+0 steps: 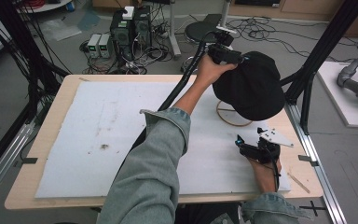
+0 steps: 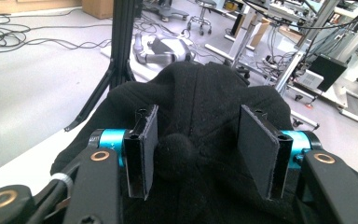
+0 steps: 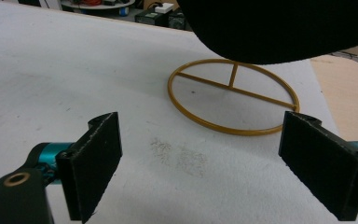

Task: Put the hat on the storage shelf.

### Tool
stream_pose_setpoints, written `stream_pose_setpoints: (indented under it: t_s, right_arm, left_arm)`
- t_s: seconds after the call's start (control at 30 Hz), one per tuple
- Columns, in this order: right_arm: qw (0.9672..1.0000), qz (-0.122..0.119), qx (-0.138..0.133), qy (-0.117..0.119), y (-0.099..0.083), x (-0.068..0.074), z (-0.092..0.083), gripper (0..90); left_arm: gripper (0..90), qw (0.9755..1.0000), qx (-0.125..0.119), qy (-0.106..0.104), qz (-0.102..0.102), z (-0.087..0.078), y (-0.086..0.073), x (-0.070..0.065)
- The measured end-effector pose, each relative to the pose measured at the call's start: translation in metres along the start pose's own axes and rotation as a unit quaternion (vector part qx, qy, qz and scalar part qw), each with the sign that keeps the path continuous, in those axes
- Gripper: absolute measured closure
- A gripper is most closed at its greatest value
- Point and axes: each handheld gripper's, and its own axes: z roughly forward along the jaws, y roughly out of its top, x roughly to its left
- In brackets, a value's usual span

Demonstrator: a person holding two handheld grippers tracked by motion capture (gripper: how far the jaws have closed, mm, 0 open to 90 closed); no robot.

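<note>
Cap (image 1: pixel 251 88) is sitting on top of a stand, its black crown hanging right under the left gripper (image 1: pixel 223 55) at the far right of the table (image 1: pixel 51 121). In the left gripper view the cap (image 2: pixel 200 93) is lying directly below and ahead of the gripper (image 2: pixel 196 149), with the small top button between the two pads (image 2: pixel 256 144). Those pads are standing apart on either side of the button, not pressing the cloth. The left hand (image 1: pixel 209 70) is reaching across the table from the person's side, its denim sleeve (image 1: pixel 154 172) crossing the white mat (image 1: pixel 98 130).

Beneath the cap, the stand's yellow ring base (image 1: pixel 230 119) is resting on the mat. In the right gripper view that ring (image 3: pixel 233 98) is lying ahead of the right gripper (image 3: pixel 200 163), slightly toward its right jaw, with a cross bar and an upright rod rising into the cap's underside (image 3: pixel 279 28). The right gripper (image 1: pixel 256 147) is resting low on the mat nearer the person than the ring, jaws wide apart with only bare mat (image 3: pixel 51 70) between them. Some faint dirt is marking the mat just in front of it. Beyond the table, cables and grey boxes (image 1: pixel 100 44) are lying on the floor.
</note>
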Motion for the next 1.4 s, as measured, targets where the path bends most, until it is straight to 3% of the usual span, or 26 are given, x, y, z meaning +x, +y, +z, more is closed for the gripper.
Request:
stream_pose_setpoints:
  t_s: [0.3, 0.53, 0.67, 1.0, 1.2, 1.27, 1.33, 1.4]
  right_arm:
    - [1.0000, 0.000, -0.001, -0.001, 0.000, -0.001, 0.000, 12.9]
    - [1.0000, -0.003, -0.001, -0.001, 0.000, 0.000, 0.000, 12.9]
    - [1.0000, -0.002, 0.001, -0.001, 0.000, 0.000, 0.000, 12.9]
    - [1.0000, -0.008, 0.001, 0.000, 0.000, 0.002, 0.001, 12.9]
    - [0.9999, -0.010, 0.003, 0.000, 0.000, 0.003, 0.001, 12.9]
    - [1.0000, -0.009, 0.003, -0.001, 0.001, 0.003, 0.000, 12.9]
    - [0.9999, -0.010, 0.004, -0.001, 0.001, 0.004, 0.000, 12.9]
    - [0.9999, -0.012, 0.003, -0.001, 0.001, 0.004, 0.000, 12.9]
  left_arm:
    - [42.5, 0.9998, -0.009, -0.006, 0.018, -0.012, 0.005, -0.003]
    - [39.0, 0.9991, 0.005, 0.014, 0.039, -0.030, 0.007, -0.002]
    - [37.8, 0.9973, 0.023, 0.033, 0.061, -0.043, 0.006, -0.001]
    - [36.3, 0.9940, 0.045, 0.069, 0.072, -0.091, 0.005, 0.006]
    - [36.4, 0.9898, 0.059, 0.094, 0.090, -0.125, 0.004, 0.006]
    - [36.6, 0.9893, 0.041, 0.101, 0.097, -0.138, 0.001, 0.006]
    - [36.0, 0.9879, 0.059, 0.110, 0.092, -0.150, -0.001, 0.007]
    - [35.6, 0.9857, 0.061, 0.120, 0.102, -0.161, -0.005, 0.007]
